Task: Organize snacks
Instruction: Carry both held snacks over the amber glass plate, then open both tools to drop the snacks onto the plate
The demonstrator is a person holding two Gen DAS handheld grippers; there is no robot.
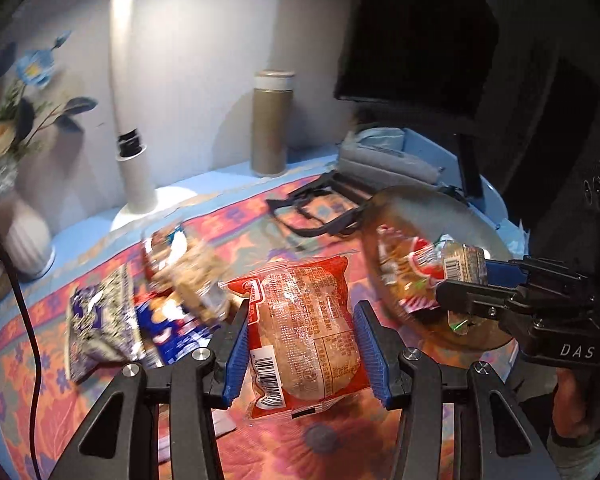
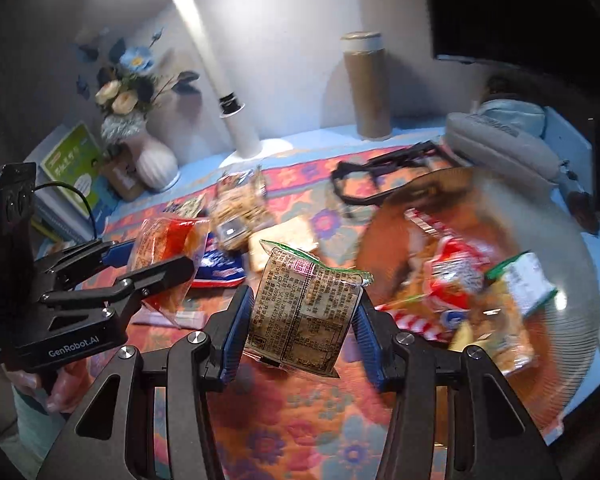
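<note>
My left gripper (image 1: 300,344) is shut on a red-wrapped bread packet (image 1: 304,332) and holds it above the patterned cloth; it also shows in the right wrist view (image 2: 160,256). My right gripper (image 2: 300,332) is shut on a clear packet with a green edge and printed label (image 2: 300,308), held above the cloth left of the round brown tray (image 2: 572,280). In the left wrist view the right gripper (image 1: 476,280) holds that packet (image 1: 460,264) over the tray (image 1: 452,208). The tray holds several snack packets (image 2: 460,272).
Loose snack packets (image 1: 108,312) lie on the cloth at the left. A lamp post (image 1: 134,152), a brown flask (image 1: 270,120), a flower vase (image 2: 156,160), a grey pouch (image 2: 500,140) and a black strap (image 2: 380,184) stand along the back. Books (image 2: 72,168) are at far left.
</note>
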